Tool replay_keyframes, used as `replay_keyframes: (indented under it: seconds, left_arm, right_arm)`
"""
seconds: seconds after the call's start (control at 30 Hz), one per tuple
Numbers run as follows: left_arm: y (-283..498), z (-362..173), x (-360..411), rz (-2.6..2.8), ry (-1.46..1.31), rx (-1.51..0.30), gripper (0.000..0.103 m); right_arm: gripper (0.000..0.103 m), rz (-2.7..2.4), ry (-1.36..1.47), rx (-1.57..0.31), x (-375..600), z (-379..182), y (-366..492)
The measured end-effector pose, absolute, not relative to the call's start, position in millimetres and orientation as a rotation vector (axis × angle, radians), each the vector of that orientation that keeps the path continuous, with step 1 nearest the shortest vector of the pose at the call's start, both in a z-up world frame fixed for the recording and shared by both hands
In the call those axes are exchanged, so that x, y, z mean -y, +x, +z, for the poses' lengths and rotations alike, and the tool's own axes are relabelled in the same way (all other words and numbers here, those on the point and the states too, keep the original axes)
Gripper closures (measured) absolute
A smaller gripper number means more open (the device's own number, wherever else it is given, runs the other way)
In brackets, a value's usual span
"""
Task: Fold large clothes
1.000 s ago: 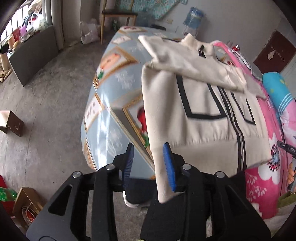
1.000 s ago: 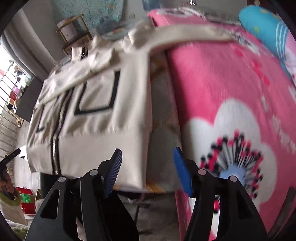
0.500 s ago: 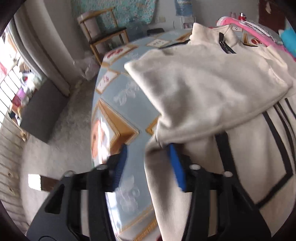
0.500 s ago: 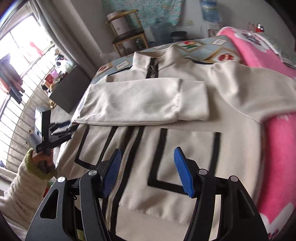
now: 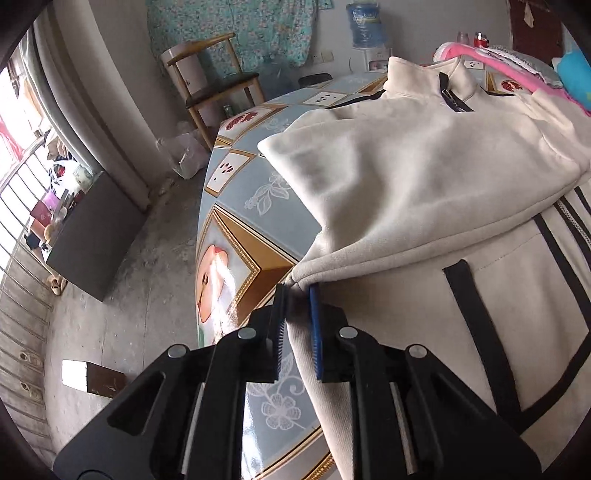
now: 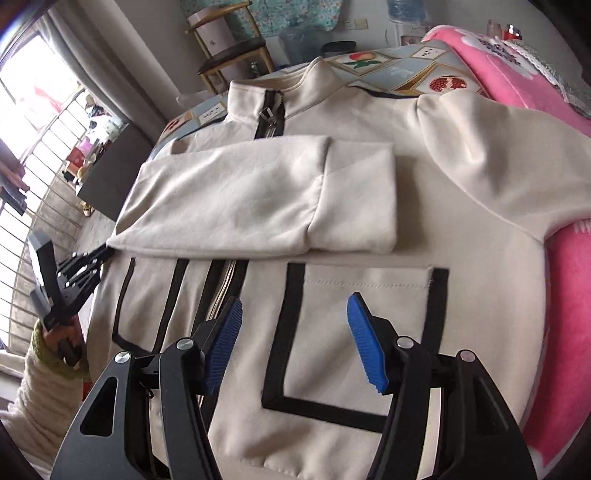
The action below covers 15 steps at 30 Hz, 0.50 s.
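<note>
A cream zip jacket (image 6: 369,295) with black trim lies front-up on the table; it also shows in the left wrist view (image 5: 461,314). Its left sleeve (image 6: 258,199) is folded across the chest. My left gripper (image 5: 297,295) is shut on the jacket's left side edge, at the fold where the sleeve turns over; it shows in the right wrist view (image 6: 107,253) too. My right gripper (image 6: 293,314) is open and empty, hovering above the lower front near the black pocket outline (image 6: 291,332). The right sleeve (image 6: 498,155) lies spread toward the pink blanket.
The table has a blue patterned cloth (image 5: 251,206). A pink flowered blanket (image 6: 554,314) lies along the right. A wooden chair (image 5: 210,81) and a water bottle (image 5: 364,26) stand behind the table. A dark cabinet (image 5: 92,240) is on the floor at left.
My left gripper moved in along the jacket's left edge and closed on it at the sleeve fold. My right gripper rose from the hem to over the lower front, still open.
</note>
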<state>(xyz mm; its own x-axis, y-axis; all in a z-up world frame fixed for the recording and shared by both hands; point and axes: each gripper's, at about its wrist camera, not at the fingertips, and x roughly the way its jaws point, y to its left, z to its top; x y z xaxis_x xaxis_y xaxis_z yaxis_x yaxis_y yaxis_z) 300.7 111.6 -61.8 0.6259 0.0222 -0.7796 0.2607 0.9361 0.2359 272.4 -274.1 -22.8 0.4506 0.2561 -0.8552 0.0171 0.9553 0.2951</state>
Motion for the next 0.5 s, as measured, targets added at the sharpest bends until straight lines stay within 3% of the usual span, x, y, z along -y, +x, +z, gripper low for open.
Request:
replay_keyframes:
  seconds: [0.23, 0.4, 0.5]
  left_arm:
    - [300, -59, -123, -0.156, 0.292, -0.918, 0.083]
    - [296, -59, -134, -0.163, 0.23, -0.934, 0.082]
    - [295, -61, -132, -0.157, 0.242, -0.926, 0.082]
  right_arm:
    - [0.046, 0.093, 0.306, -1.1, 297, -25, 343]
    - [0.061, -0.004, 0.254, -1.199, 305, -56, 389]
    - [0.081, -0.005, 0.194, -1.205, 300, -64, 399]
